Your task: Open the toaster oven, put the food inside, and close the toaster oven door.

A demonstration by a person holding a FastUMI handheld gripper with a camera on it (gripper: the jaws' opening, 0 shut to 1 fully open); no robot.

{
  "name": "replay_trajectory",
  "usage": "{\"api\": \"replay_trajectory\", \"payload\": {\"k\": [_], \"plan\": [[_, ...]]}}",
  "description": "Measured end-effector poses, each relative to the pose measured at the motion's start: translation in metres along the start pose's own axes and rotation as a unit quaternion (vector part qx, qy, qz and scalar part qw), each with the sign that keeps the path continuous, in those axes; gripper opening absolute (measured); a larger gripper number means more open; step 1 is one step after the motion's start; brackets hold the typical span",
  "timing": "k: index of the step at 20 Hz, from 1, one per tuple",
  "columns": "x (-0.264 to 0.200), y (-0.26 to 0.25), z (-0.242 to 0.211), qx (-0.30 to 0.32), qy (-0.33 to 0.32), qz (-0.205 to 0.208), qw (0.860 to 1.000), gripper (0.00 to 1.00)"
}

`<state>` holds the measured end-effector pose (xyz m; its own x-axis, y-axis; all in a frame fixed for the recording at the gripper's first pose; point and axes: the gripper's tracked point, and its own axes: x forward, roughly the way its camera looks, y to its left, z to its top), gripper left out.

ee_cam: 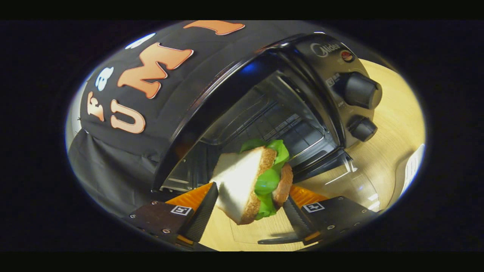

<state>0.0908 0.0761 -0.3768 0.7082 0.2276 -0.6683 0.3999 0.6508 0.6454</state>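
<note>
The oven [234, 94], a glossy black box with rounded corners, stood open on a pale wood-grain table [393, 124], its door [321, 164] let down and a wire rack visible in the dark cavity. Two round ribbed knobs [361, 90] sat on its side panel. The gripper [249, 204] pinched the sandwich [251, 181] from both sides, just ahead of the mouth and above the door. It looked light, soft and easily crushed: spongy white bread, grainy brown crust, limp green lettuce that could slip out. A gentle grip across the bread faces seemed safest.
</note>
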Motion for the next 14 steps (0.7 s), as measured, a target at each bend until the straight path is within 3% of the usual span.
{"api": "replay_trajectory", "payload": {"k": [6, 10, 14], "plan": [[0.021, 0.015, 0.001, -0.022, -0.013, -0.037, 0.999, 0.97], [0.007, 0.009, -0.015, -0.06, 0.039, -0.054, 0.996, 0.99], [0.001, -0.002, -0.01, -0.069, 0.051, -0.066, 0.994, 0.99]]}}
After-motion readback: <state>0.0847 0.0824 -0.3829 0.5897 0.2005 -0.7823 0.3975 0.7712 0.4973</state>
